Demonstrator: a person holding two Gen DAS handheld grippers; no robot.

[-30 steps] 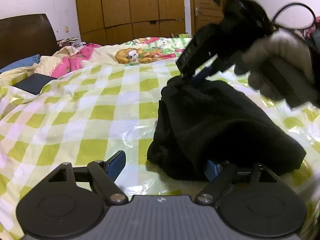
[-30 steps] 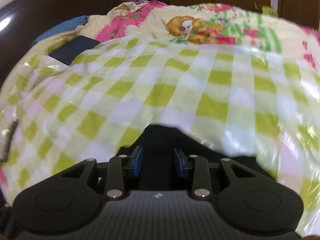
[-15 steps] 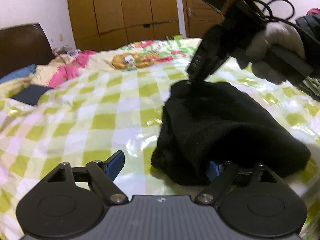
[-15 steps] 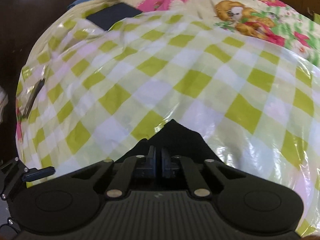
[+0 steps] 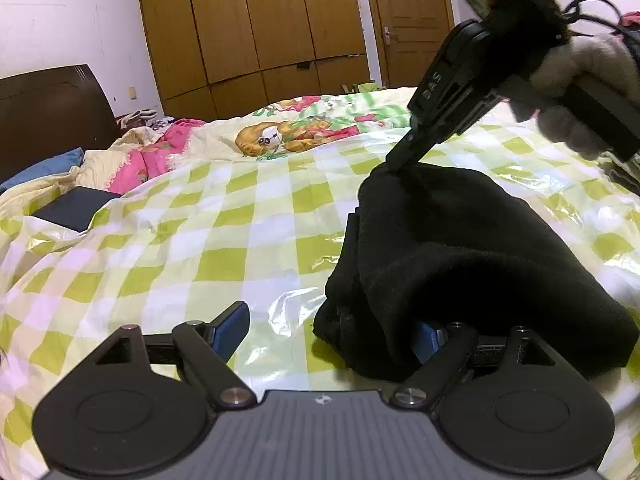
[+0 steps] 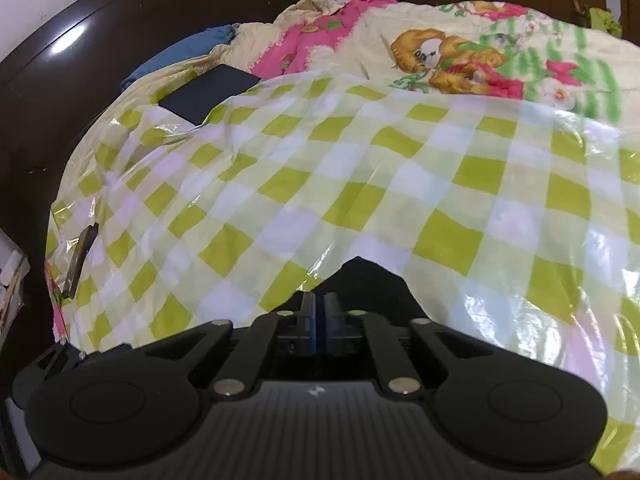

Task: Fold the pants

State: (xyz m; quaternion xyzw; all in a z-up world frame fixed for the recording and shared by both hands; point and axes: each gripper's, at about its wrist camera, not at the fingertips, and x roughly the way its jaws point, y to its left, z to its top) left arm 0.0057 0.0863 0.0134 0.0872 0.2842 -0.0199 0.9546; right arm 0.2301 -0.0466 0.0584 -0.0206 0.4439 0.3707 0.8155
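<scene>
Pants (image 5: pixel 460 264) bundled, long axis running from left gripper (image 5: pixel 332 332) to right gripper (image 5: pixel 400 164).

The right gripper (image 6: pixel 319 316) sits at the near edge, its two fingers pressed together on a peak of the black pants (image 6: pixel 368 280). Beyond lies a green-and-white checked sheet (image 6: pixel 400 184). At the far left a dark flat case (image 6: pixel 208 92) rests beside a blue pillow (image 6: pixel 176 56). A cartoon dog quilt (image 6: pixel 460 60) covers the far right.
</scene>
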